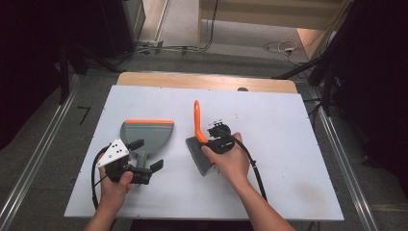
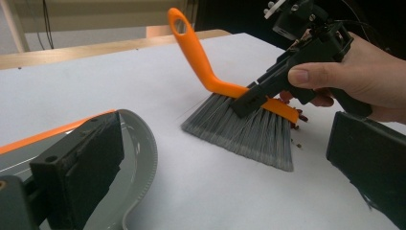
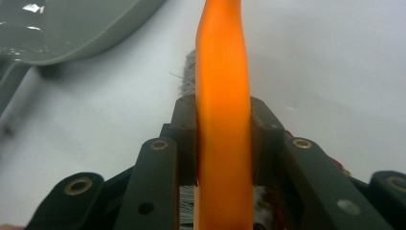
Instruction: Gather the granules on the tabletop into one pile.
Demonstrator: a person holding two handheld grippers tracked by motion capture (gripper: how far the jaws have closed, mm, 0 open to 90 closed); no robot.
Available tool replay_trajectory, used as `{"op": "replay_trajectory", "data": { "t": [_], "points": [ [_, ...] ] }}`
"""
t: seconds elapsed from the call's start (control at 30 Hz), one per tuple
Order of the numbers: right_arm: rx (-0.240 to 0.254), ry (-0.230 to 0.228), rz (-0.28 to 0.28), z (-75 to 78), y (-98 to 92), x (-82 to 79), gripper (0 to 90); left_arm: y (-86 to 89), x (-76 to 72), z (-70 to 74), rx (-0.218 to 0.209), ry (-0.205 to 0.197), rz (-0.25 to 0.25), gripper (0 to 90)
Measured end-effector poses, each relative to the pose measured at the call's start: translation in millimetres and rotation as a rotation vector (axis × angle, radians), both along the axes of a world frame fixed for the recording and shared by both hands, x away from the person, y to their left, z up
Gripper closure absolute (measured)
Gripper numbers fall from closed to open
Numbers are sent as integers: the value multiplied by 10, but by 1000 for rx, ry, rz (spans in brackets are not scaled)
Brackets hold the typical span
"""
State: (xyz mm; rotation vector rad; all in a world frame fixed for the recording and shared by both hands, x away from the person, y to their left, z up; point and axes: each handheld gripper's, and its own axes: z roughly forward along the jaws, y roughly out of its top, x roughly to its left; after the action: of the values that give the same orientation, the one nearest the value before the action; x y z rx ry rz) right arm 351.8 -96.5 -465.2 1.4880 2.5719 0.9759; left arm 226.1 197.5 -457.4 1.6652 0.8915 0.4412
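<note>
High view shows a white table [image 1: 288, 159] with two things near its middle: a grey dustpan [image 1: 146, 134] with an orange front lip, a little toward the left edge, and a small brush [image 1: 198, 144] with an orange handle and grey bristles, just to the right of the dustpan and apart from it. The dustpan lies flat, its lip toward the far edge and its handle toward the near edge.

The left tool [image 1: 144, 156] is held low over the dustpan handle; its two black jaws stand apart, one on each side of the handle — in the left gripper view they are also wide apart, with the pan rim [image 2: 143, 158] beside the left jaw. The left hand [image 1: 115, 185] comes in from the near edge.

The right tool [image 3: 223, 143] is clamped on the brush handle; in the right gripper view both jaws press on the orange bar from two sides. In the left gripper view the bristles [image 2: 244, 132] rest on the table and the handle rises tilted, with some small dark crumbs [image 2: 299, 117] lying beside the bristles — I cannot tell what they are. The right hand [image 1: 231, 161] wraps the tool from the near side, forearm slanting toward the near edge.
</note>
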Motion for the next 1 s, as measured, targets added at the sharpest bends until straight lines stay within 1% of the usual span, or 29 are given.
{"op": "replay_trajectory", "data": {
  "t": [0.3,0.6,1.0],
  "points": [
    [-4,9,-63,-14,-248,-19,674,-10,-2,-4,2,1,-1,0],
    [-4,14,-103,-18,-426,-31,672,-14,0,-9,7,6,-1,0],
    [-11,9,-133,-24,-615,-47,669,-24,-1,-12,10,9,-5,0]
  ]
}}
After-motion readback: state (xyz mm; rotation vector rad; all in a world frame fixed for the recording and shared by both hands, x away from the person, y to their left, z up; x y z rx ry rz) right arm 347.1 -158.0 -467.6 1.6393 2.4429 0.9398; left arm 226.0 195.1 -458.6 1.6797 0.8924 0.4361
